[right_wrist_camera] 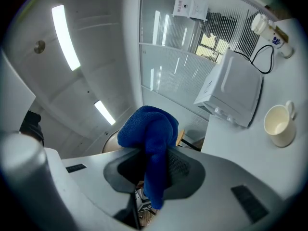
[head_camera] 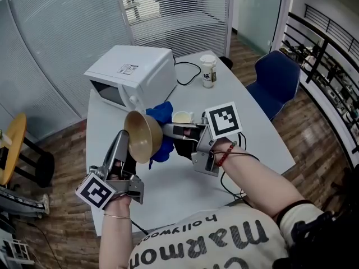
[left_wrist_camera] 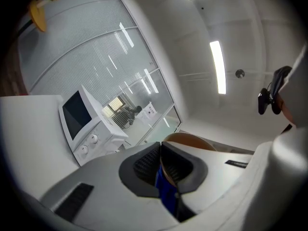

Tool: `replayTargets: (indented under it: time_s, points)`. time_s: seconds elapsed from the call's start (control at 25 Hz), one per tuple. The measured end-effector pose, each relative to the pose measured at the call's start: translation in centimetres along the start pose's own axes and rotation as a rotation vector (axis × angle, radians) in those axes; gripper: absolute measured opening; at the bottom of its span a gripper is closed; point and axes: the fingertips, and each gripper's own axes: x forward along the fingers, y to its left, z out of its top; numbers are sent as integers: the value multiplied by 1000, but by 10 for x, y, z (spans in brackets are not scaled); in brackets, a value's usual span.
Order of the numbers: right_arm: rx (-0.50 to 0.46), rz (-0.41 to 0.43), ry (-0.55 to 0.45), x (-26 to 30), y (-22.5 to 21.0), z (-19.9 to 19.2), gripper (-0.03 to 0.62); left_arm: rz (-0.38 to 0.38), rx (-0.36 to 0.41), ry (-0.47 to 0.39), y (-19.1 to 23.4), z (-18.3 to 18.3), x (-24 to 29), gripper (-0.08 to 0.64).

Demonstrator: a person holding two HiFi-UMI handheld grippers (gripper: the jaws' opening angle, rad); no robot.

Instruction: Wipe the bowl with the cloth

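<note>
In the head view a tan bowl is held on edge above the white table. My left gripper comes up from the lower left and is shut on the bowl's rim. From the right, my right gripper is shut on a blue cloth that lies against the bowl's far side. The left gripper view has the bowl rim between the closed jaws of the left gripper, with a strip of blue cloth beside it. In the right gripper view the cloth bulges out of the right gripper, and the bowl shows behind it.
A white microwave stands at the table's far left with a black cable beside it. A capped drink cup stands at the far edge, a white mug just behind the cloth. A blue chair is at the right.
</note>
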Motion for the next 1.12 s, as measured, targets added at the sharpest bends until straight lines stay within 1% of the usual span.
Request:
replayTargets:
  time_s: [0.2,0.4,0.76,0.88,1.04,1.12]
  points:
    - [13,17,-12,-5,1,0,92,35,8,-11,10,1,-7,9]
    - [-17,19,-9,-6,5,2,92,60,7,-18,19,3,-11,9]
    - [2,50,-27,-12,11,3,92,109,13,-23,30,0,-18,11]
    - [6,56,-30,-15,12,3,92,126,-3,-34,35,-3,-21,11]
    - [39,92,-60,-20,14,5,92,180,-24,-50,51,-6,-33,6]
    - [38,94,-76,-23,14,8,92,204,-51,-73,61,-5,-44,6]
